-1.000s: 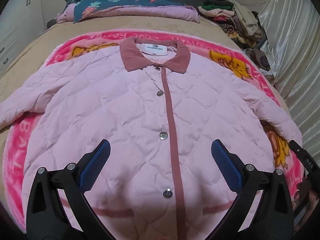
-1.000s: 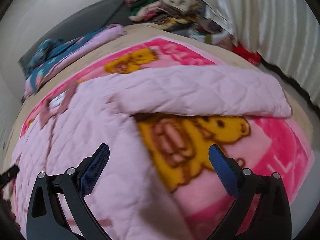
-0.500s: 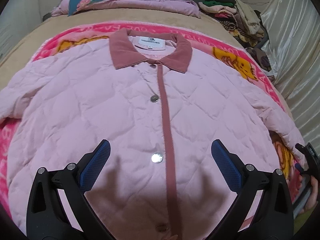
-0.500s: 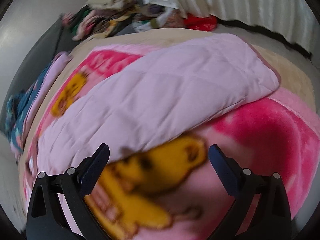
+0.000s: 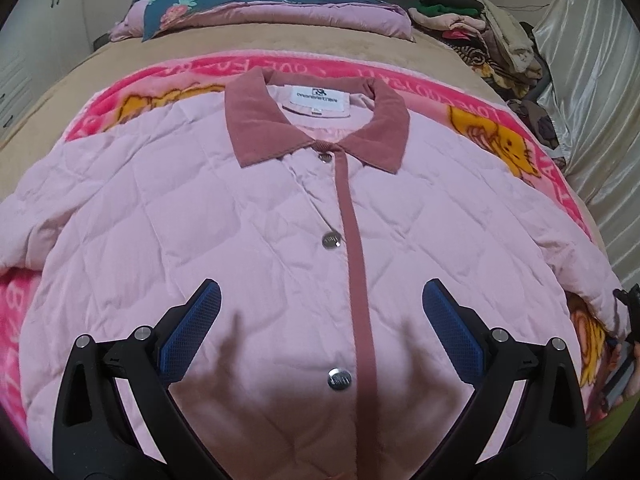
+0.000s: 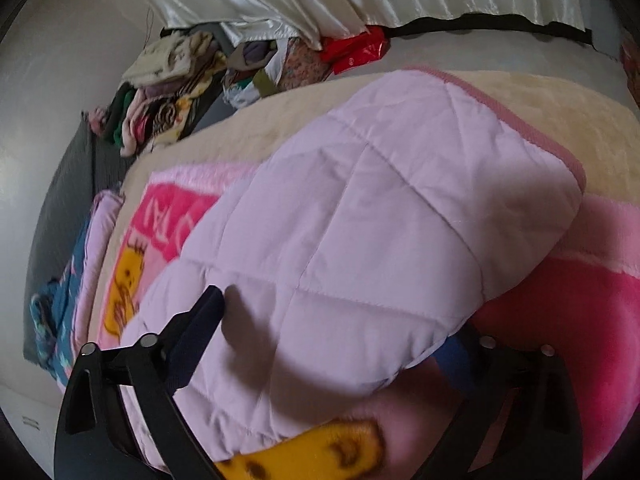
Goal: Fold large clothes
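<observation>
A pink quilted jacket (image 5: 260, 220) with a dusty-rose collar (image 5: 316, 132) lies flat and buttoned, front up, on a pink cartoon blanket (image 5: 552, 168). My left gripper (image 5: 320, 316) hovers open over the jacket's lower front, with nothing between its blue pads. In the right wrist view the jacket's sleeve (image 6: 380, 220) lies across the blanket (image 6: 592, 304). My right gripper (image 6: 332, 324) straddles the sleeve near its cuff end and its jaws are closing. One finger (image 6: 200, 320) rests over the sleeve. The sleeve's edge partly hides the other finger.
Folded floral bedding (image 5: 240, 4) and a heap of clothes (image 5: 480, 24) sit at the head of the bed. A pale curtain (image 5: 592, 100) hangs along the right side, and a red bag (image 6: 356, 50) lies below it. Wardrobe doors (image 5: 36, 40) stand at the left.
My right gripper has rolled and swung down onto the sleeve, which now lies between its jaws. My left gripper has come lower and closer over the jacket's front.
</observation>
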A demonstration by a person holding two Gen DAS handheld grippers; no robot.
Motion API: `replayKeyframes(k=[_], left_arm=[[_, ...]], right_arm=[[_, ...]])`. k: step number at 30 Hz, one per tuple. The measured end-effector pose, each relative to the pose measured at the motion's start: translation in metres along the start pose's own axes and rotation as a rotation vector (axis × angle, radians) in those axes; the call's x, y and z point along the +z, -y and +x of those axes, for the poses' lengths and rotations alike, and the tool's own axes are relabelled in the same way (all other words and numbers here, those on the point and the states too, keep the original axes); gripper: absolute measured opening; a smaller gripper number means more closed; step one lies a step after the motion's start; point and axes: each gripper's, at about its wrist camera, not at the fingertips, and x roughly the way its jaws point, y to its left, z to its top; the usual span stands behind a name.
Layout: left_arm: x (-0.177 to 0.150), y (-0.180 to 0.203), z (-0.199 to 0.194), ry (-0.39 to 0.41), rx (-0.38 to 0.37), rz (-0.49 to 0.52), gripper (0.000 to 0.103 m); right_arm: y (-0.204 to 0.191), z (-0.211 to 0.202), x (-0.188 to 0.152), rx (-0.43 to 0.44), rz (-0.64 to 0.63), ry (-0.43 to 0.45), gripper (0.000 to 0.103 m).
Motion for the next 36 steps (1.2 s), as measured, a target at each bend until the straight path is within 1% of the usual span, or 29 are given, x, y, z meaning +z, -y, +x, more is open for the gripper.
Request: replayKeyframes(k=[1,2,3,4,5,6,9,13,19,21,26,30,32,36], left_arm=[[0.002,-0.001,0.001,0.002,0.005,-0.001,0.095],[0.003,-0.002,0.002,0.002,0.006,-0.001,0.095],[0.005,-0.003,0.003,0.002,0.004,-0.001,0.095],[0.007,-0.004,0.004,0.002,0.007,-0.002,0.095],[0.008,-0.005,0.005,0.002,0.009,-0.001,0.095],[0.009,-0.005,0.005,0.004,0.013,0.002,0.095],[0.014,-0.005,0.003,0.017,0.023,0.012,0.095],[0.02,-0.006,-0.004,0.033,0.031,0.024,0.095],[0.027,-0.007,-0.021,0.075,0.053,0.058,0.095],[0.029,-0.007,-0.027,0.087,0.058,0.066,0.095],[0.035,-0.013,-0.039,0.11,0.07,0.073,0.095],[0.038,-0.025,-0.048,0.113,0.069,0.059,0.095],[0.04,-0.032,-0.054,0.123,0.081,0.054,0.095],[0.042,-0.049,-0.065,0.134,0.084,0.024,0.095]], right_arm=[[0.0,-0.001,0.001,0.005,0.003,0.011,0.087],[0.0,-0.003,0.002,0.011,0.001,0.023,0.075],[0.0,-0.005,0.004,0.02,-0.005,0.041,0.06],[0.0,-0.008,0.005,0.03,-0.012,0.05,0.054],[-0.003,-0.011,0.007,0.049,-0.028,0.064,0.045],[-0.008,-0.014,0.008,0.058,-0.054,0.076,0.038],[-0.029,-0.028,0.012,0.078,-0.162,0.125,0.029],[-0.06,-0.048,0.014,0.116,-0.267,0.167,0.026],[-0.113,-0.08,0.003,0.176,-0.437,0.232,0.022],[-0.135,-0.091,-0.004,0.196,-0.503,0.248,0.022],[-0.177,-0.111,-0.023,0.241,-0.624,0.274,0.02],[-0.207,-0.124,-0.039,0.287,-0.698,0.288,0.02],[-0.224,-0.131,-0.051,0.31,-0.745,0.294,0.02],[-0.244,-0.143,-0.069,0.356,-0.793,0.289,0.019]])
